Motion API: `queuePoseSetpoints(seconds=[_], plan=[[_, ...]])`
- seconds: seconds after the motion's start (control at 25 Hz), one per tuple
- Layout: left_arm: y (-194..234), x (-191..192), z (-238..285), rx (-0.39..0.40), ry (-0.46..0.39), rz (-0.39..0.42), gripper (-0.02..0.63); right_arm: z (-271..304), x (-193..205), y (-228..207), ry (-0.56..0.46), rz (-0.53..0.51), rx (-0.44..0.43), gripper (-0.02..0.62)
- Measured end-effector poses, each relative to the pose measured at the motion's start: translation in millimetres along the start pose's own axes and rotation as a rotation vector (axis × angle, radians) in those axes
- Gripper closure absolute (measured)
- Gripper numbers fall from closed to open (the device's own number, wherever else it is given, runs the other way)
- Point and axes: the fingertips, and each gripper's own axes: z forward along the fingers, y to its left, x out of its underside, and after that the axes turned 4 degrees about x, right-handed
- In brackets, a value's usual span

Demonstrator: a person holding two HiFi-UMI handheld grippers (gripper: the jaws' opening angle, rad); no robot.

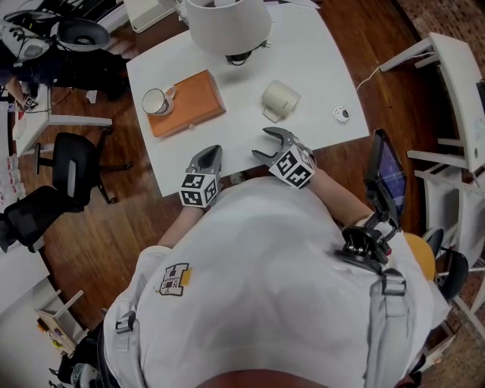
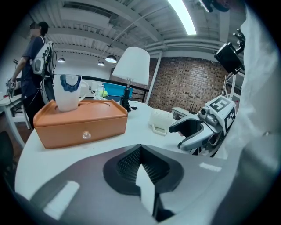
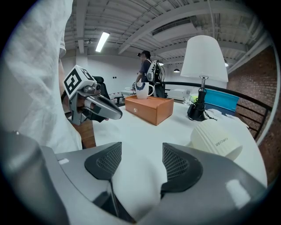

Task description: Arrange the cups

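The left gripper (image 1: 211, 154) has its jaws pressed together, empty. The right gripper (image 1: 267, 145) holds its jaws wide over the bare white counter (image 1: 318, 61). Just ahead of the right jaws a cream ribbed cup (image 1: 280, 99) lies on its side, with a clear path to it. Ahead and left of the left jaws, a white mug (image 1: 157, 101) stands upright on an orange box (image 1: 193, 102). A lamp (image 1: 227, 23) stands beyond both.
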Motion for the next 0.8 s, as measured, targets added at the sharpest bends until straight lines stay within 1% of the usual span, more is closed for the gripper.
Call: queuePoseSetpoints(seconds=[0.24, 0.68, 0.8], plan=[[2, -6, 1, 0.002, -0.041, -0.025, 0.602, 3, -1, -2, 0.001, -0.002, 0.002, 0.304], [4, -10, 6, 0.003, -0.047, -0.031, 0.603, 4, 0, -8, 0.004, 0.01, 0.009, 0.304], [2, -16, 12, 0.014, -0.053, -0.021, 0.603, 3, 3, -13, 0.006, 0.038, 0.018, 0.304]])
